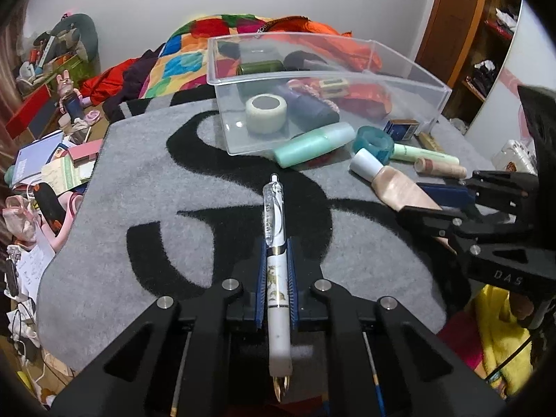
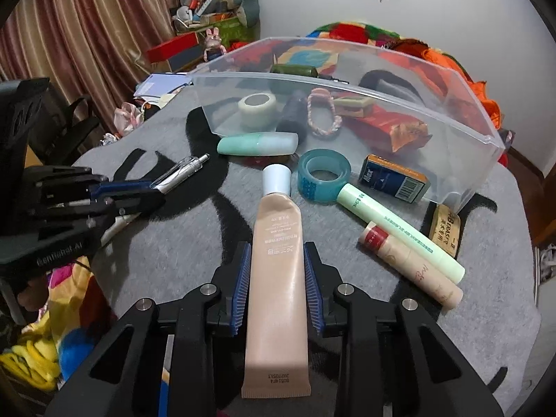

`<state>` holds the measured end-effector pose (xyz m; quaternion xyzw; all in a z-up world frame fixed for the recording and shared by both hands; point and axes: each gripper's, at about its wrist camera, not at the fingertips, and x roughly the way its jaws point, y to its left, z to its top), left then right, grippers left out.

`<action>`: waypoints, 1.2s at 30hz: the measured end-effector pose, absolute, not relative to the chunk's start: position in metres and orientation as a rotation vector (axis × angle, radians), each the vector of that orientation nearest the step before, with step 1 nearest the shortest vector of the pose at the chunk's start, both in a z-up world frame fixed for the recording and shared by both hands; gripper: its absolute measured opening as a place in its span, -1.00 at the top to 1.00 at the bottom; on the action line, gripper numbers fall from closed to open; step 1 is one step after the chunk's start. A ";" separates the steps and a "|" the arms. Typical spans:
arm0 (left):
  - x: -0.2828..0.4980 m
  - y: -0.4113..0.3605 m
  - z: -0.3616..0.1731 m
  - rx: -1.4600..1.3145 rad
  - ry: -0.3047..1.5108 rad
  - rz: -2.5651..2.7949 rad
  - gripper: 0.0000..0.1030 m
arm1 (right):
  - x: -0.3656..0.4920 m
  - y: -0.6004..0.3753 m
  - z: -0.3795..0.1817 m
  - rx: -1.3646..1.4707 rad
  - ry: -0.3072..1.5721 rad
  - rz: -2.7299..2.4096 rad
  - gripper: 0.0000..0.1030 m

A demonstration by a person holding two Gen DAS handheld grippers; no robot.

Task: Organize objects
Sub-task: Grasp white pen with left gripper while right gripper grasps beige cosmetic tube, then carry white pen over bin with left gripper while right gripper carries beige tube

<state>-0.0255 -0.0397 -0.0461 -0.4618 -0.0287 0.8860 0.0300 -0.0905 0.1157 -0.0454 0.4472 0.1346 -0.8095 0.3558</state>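
My left gripper (image 1: 275,271) is shut on a white pen (image 1: 275,243) with a clear cap end, held over the grey mat (image 1: 121,180). My right gripper (image 2: 277,278) is shut on a beige cream tube (image 2: 276,278) with a white cap; it also shows at the right of the left wrist view (image 1: 392,184). A clear plastic bin (image 1: 410,66) stands ahead on the mat, holding a white tape roll (image 1: 266,113), a dark spool, a green cylinder and a red packet. The left gripper with the pen shows at the left of the right wrist view (image 2: 153,187).
On the mat by the bin lie a mint bottle (image 2: 257,144), a teal tape roll (image 2: 323,175), a blue staple box (image 2: 392,179), a green tube (image 2: 399,229), a beige stick (image 2: 410,264) and an eraser (image 2: 444,229). Clutter lies beyond the mat's left edge.
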 end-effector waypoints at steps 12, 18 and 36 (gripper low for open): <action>-0.042 -0.041 -0.046 -1.391 -0.088 2.730 0.79 | -0.113 0.085 -0.047 1.172 0.345 -2.112 0.51; -0.032 -0.046 -0.034 -1.338 -0.090 2.769 0.80 | -0.104 0.097 -0.029 1.112 0.276 -2.127 0.64; -0.026 -0.050 0.037 -1.100 -0.120 2.866 0.80 | -0.089 0.111 0.048 0.824 0.197 -2.350 0.65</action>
